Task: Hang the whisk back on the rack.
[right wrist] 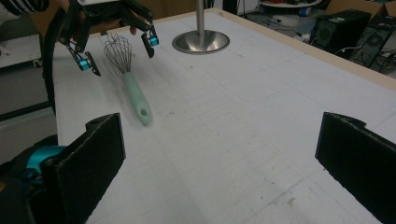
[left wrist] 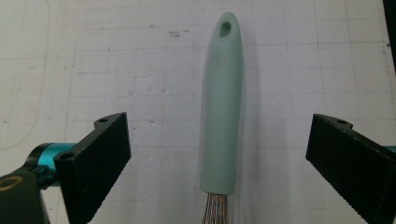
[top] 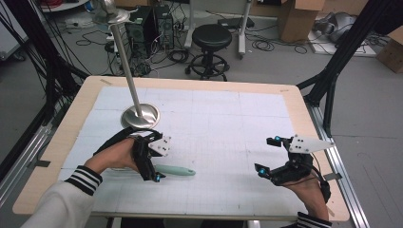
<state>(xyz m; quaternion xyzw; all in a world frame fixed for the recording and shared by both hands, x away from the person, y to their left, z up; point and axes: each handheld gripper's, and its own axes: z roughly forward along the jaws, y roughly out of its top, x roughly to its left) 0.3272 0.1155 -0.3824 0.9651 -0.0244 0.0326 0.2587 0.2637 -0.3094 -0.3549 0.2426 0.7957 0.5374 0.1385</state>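
Whisk [left wrist: 221, 107]: pale green handle with a hanging hole, wire head. It lies flat on the mat between the left gripper's [left wrist: 219, 163] wide-apart jaws, untouched. Right gripper [right wrist: 222, 163] gapes, holding nothing.

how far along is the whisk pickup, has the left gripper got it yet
Done: the left gripper is lined up over the whisk, its mint handle lying flat on the white mat between the open fingers. In hand: nothing is gripped yet, since both fingers stand clear of the handle. Left: closing on the handle and lifting. The right gripper waits open over bare mat, and the metal stand is untouched.
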